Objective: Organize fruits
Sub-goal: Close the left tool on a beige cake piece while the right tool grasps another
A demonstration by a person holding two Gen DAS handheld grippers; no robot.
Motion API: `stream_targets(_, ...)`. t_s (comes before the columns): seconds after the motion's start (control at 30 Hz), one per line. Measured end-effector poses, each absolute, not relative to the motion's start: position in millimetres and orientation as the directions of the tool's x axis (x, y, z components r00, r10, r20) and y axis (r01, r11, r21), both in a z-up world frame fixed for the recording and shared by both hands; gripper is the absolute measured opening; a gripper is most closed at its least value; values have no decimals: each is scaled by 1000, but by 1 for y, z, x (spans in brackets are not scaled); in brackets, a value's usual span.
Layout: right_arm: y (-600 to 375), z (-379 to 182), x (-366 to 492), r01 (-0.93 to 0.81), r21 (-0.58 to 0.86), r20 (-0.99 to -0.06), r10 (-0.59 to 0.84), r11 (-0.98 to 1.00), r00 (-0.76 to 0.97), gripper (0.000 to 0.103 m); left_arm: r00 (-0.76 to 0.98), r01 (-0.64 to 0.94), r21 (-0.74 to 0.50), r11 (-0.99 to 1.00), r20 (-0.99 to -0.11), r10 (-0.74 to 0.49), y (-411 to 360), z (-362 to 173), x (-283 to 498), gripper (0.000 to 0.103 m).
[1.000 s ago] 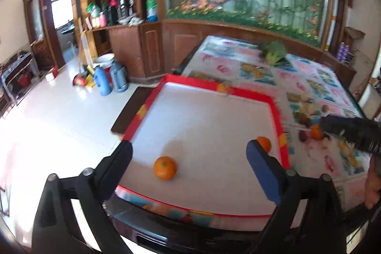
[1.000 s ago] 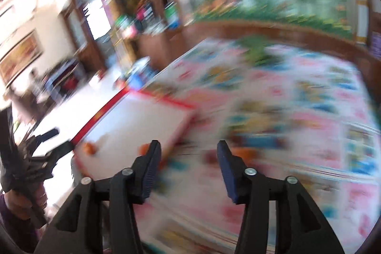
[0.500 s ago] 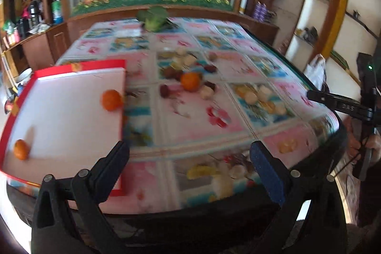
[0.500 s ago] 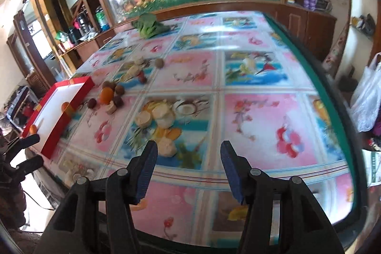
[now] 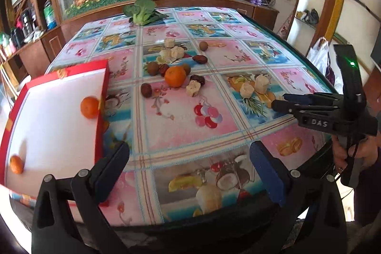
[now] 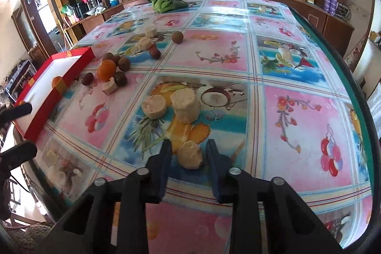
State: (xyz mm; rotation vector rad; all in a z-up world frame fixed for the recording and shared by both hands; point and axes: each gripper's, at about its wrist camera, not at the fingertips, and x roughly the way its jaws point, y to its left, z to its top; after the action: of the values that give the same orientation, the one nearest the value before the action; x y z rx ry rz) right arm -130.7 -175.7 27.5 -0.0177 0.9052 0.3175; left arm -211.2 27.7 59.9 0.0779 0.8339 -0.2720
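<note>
- Fruits lie scattered on the fruit-print tablecloth (image 5: pixel 178 111) ahead of both claws; two more sit in a red-rimmed tray (image 5: pixel 106 77).
- Right claw (image 6: pixel 189 143): jaws narrow, having just been closing, with a pale fruit chunk (image 6: pixel 190 156) between them on the cloth. The pads appear to touch its sides, though the fisheye view leaves a sliver of doubt.
- Just beyond the right claw's tips stand two more pale chunks (image 6: pixel 185 108), close together.
- Further ahead and to its left is a cluster: a loose orange (image 6: pixel 106 68), brown round fruits (image 6: pixel 123 63) and dark red ones (image 6: pixel 87 78), near one another.
- Left claw (image 5: pixel 189 146): jaws wide, nothing between them, above the near edge of the table.
- The tray is to the left of the left claw, its near corner beside the left finger. A tray orange (image 5: pixel 89 107) rests against the tray's right wall; a second tray orange (image 5: pixel 16 164) lies at its near left side.
- Seen from the left claw, the right claw is off to the right, gripped by a person's hand (image 5: pixel 352 154).
- A leafy green vegetable (image 5: pixel 142 10) lies at the far edge of the table, well apart from both claws.
</note>
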Motion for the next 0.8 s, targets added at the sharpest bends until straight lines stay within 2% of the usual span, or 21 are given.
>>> stream_targets(0.2,-200,26,-127,-217,122,-767,231,968,599,22,637,360,-3,933,-730,-248,-7,65,-182,101)
stream_targets(0.37,-230,23,-121,-179,283,-743,333,942,581,22,611,472,55,880,-740,-281,-47,55,-150,101)
stream_targets(0.43,-231,23,-121,-178,298,-738,345,938,580,22,592,502,60,863,-751,-293,-58,49,-139,100)
stream_targets(0.53,-227,25,-122,-191,292,-738,348,937,578,22,559,528,61,847,-776,-292,-70,40,-121,89)
stream_targets(0.6,-226,25,-122,-197,294,-737,353,935,576,22,530,543,49,838,-794,-298,-77,34,-113,75)
stream_targets(0.73,-227,24,-121,-203,308,-734,368,930,572,22,505,552,59,832,-817,-277,-85,23,-105,69)
stream_targets(0.8,-227,24,-121,-207,309,-733,371,928,570,22,490,550,49,834,-828,-274,-86,20,-101,56)
